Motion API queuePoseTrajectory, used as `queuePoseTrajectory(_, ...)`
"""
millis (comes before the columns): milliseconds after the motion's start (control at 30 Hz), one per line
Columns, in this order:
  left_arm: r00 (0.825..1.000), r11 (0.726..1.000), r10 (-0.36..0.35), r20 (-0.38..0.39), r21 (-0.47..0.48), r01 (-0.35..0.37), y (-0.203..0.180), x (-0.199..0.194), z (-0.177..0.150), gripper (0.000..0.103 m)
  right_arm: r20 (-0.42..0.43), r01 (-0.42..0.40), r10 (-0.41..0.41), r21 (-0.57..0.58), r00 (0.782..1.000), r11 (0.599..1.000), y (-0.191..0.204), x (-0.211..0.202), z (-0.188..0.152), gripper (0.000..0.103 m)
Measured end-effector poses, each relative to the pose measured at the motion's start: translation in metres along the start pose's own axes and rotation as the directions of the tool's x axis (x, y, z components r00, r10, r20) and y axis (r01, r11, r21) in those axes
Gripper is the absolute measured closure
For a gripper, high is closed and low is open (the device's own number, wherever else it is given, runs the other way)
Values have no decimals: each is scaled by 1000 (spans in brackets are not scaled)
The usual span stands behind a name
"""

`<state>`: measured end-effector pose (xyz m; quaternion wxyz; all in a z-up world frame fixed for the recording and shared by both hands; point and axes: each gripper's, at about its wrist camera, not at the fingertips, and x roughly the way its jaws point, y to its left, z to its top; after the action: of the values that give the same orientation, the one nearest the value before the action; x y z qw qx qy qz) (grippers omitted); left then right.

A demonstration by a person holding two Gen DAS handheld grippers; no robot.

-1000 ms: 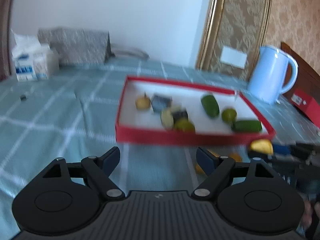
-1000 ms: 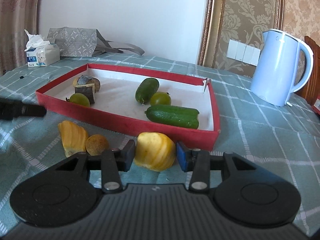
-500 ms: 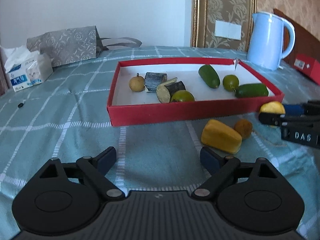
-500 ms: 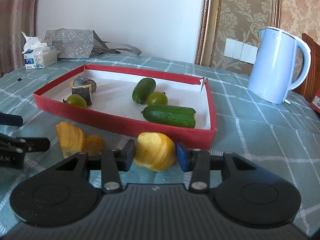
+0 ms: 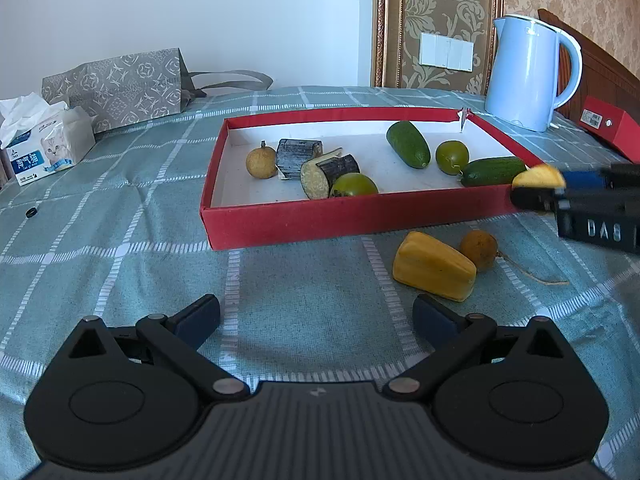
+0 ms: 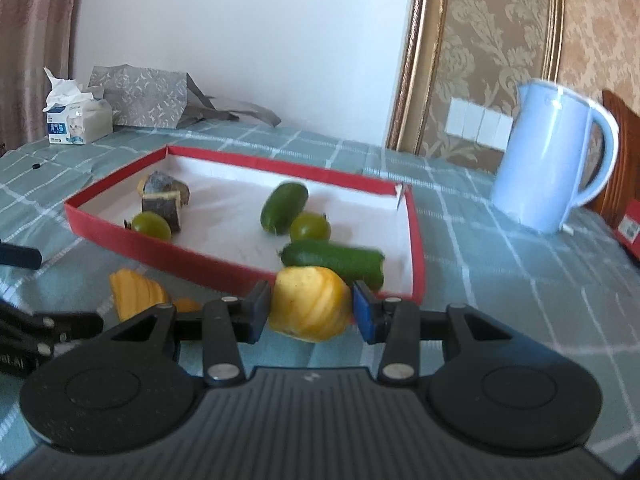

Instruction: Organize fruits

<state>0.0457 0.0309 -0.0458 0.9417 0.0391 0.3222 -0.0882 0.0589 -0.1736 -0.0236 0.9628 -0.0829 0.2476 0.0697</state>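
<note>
Bench point(image 5: 120, 216) covered by teal cloth with white grid lines. Directly on it: shallow red tray point(image 5: 360, 216), centre; yellow wedge point(image 5: 434, 266) and small brown round fruit point(image 5: 479, 244) touching each other, just before the tray's near wall; pale blue kettle point(image 5: 528, 76) at far right; tissue pack point(image 5: 44, 148) and grey patterned bag point(image 5: 120, 88) at far left; small dark ring point(image 5: 31, 212) near left edge; red box point(image 5: 612, 128) at right edge.

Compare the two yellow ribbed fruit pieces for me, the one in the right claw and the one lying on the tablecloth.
The rounded yellow ribbed piece is pinched between the right claw pads, raised near the red tray's front wall; the wedge-shaped yellow ribbed piece lies flat on the checked tablecloth, untouched. The held one looks paler and rounder, the lying one deeper orange-yellow and longer. Both are outside the tray.
</note>
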Motion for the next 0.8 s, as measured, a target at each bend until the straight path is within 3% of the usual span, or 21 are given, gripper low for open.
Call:
queuePoseTrajectory(300,1000,1000,0,1,0,0,0,0,0,0,88,32,-23,-100,996,994,12,18,52,67)
queuePoseTrajectory(433,1000,1000,0,1,0,0,0,0,0,0,77,-5,9,-42,997,999,-3,15,57,66)
queuePoseTrajectory(500,1000,1000,0,1,0,0,0,0,0,0,64,16,-14,-39,998,999,-13,6,49,59)
queuePoseTrajectory(567,1000,1000,0,1,0,0,0,0,0,0,38,25,-24,-21,999,999,-26,-6,36,37)
queuePoseTrajectory(633,1000,1000,0,1,0,0,0,0,0,0,12,-9,9,19,1000,1000,-38,-19,19,21)
queuePoseTrajectory(800,1000,1000,0,1,0,0,0,0,0,0,-28,-145,146,26,989,989,-42,-58,-18,21)
